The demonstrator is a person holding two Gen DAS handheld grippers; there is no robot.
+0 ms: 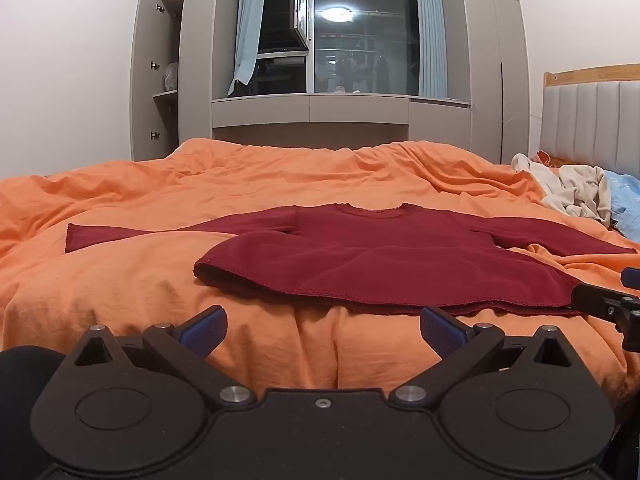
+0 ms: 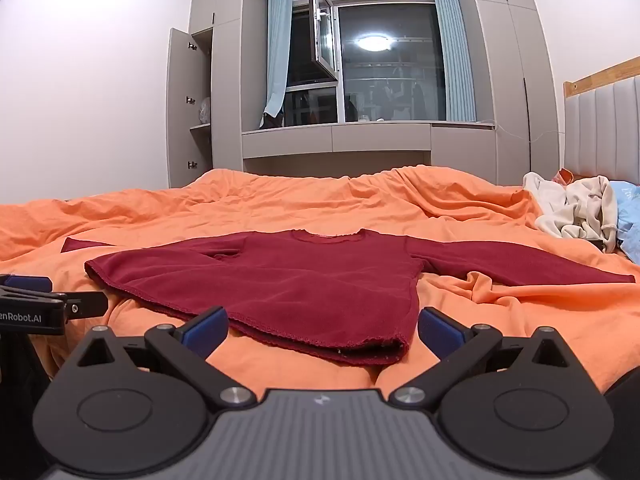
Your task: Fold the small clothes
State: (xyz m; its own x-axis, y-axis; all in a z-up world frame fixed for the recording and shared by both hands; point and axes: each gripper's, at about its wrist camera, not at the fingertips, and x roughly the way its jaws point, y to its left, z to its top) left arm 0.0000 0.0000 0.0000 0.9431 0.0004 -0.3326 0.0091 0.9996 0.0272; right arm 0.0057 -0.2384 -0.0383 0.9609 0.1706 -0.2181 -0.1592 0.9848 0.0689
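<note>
The orange duvet point(image 1: 120, 280) covers the whole bed, rumpled into soft ridges, and everything else is best placed against it. Spread flat on the middle of the duvet lies the dark red top point(image 1: 360, 256), neck away from the person, hem nearest, both long sleeves stretched out to the sides. At the duvet's far corner by the headboard sits a heap of cream clothes point(image 1: 576, 196), well apart from the top and untouched.

The red top looks light and limp, a thin knit that would sag the moment it is lifted and drag a little on the cotton beneath. Nothing about it is fragile or slippery, I judge; the risk is only that a pinch also gathers the duvet underneath. The hem corners and the sleeve cuffs seem the sensible places to take hold, since the edges lie slightly raised there.

The left gripper point(image 1: 322, 330) hovers over the duvet's near edge, just short of the hem, blue pads spread wide with nothing between them. The right gripper point(image 2: 322, 330) hangs likewise, fully spread and holding nothing, with the hem's right-hand corner lying in the space between its pads.
</note>
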